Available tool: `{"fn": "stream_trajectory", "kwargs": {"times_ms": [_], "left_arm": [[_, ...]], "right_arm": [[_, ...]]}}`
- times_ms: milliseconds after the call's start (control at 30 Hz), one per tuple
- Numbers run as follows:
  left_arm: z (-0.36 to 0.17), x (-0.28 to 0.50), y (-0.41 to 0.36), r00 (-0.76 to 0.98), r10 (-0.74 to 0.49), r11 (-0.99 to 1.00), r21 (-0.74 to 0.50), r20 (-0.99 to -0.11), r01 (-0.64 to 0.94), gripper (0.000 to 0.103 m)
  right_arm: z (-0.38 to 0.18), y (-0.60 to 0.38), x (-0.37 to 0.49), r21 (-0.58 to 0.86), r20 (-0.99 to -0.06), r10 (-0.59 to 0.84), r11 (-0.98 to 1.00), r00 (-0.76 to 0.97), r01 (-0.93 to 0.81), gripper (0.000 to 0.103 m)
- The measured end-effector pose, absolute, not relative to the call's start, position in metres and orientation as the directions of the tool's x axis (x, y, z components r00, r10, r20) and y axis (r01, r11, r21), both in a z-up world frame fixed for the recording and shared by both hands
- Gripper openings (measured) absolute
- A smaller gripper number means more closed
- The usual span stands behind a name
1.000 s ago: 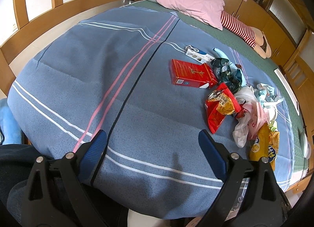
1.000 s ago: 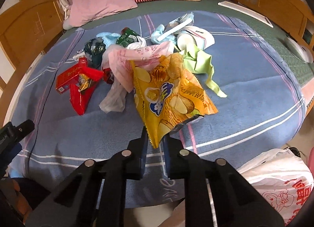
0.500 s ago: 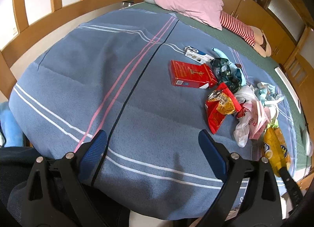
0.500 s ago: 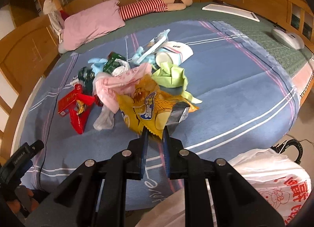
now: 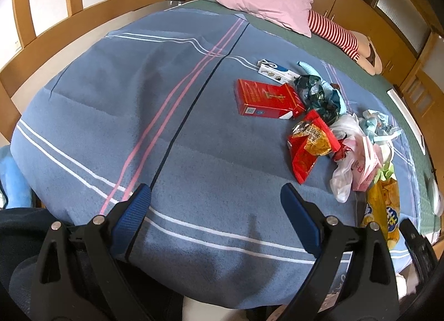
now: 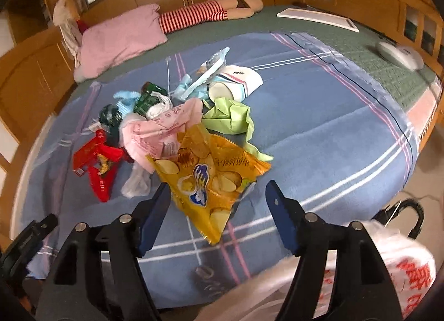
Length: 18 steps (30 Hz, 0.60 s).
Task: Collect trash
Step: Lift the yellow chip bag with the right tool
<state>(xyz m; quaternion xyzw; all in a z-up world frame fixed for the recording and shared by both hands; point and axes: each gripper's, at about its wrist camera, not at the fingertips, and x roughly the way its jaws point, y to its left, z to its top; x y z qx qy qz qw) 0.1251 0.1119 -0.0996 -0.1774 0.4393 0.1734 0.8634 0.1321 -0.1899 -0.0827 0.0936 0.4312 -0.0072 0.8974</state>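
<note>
striped blue blanket over wood-framed bed

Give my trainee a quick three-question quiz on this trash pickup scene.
1. True or false: the right gripper is clamped on the chip bag.
2. Which lies nearest the pillow: A) red box B) white bag C) chip bag?
3. Fill in: the left gripper holds ____.

Key: 1. False; its jaws have just been opening, with the bag loose between them. 2. A. 3. nothing.
</note>
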Motion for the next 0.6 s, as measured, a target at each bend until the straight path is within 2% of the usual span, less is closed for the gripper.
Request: {"fn": "stream_trajectory", "kwargs": {"times_ms": [100, 167, 200, 300, 367, 600], "left_arm": [[-0.099, 0.125, 0.108, 0.555, 0.154, 0.884, -0.137, -0.817, -0.446, 0.094], [-0.099, 0.126, 0.107, 0.555, 0.158, 0.888, -0.129, -0.817, -0.442, 0.094], [-0.099, 0.126, 0.107, 0.554, 0.158, 0.889, -0.127, -0.817, -0.441, 0.094], [-0.099, 0.126, 0.106, 0.554, 0.155, 0.890, -0.128, -0.818, -0.438, 0.094], [-0.098, 0.126, 0.106, 0.554, 0.153, 0.892, -0.127, -0.818, -0.434, 0.094], [-0.098, 0.126, 0.107, 0.556, 0.153, 0.891, -0.130, -0.817, -0.435, 0.094]], "right_arm": [[-0.096, -0.179, 0.151, 0.083, -0.803, 0.022, 0.994, 0.596, 0.075, 0.070], [-0.105, -0.172, 0.161, 0.080, -0.823, 0.029, 0.995, 0.567, 0.065, 0.069], [-0.109, -0.169, 0.163, 0.093, -0.831, 0.045, 0.994, 0.555, 0.059, 0.059], [-0.113, -0.159, 0.160, 0.101, -0.832, 0.071, 0.995, 0.550, 0.023, 0.039], [-0.111, -0.154, 0.153, 0.097, -0.820, 0.083, 0.995, 0.566, -0.004, 0.033], [-0.098, -0.157, 0.136, 0.156, -0.799, 0.132, 0.988, 0.586, -0.010, 0.029]]}}
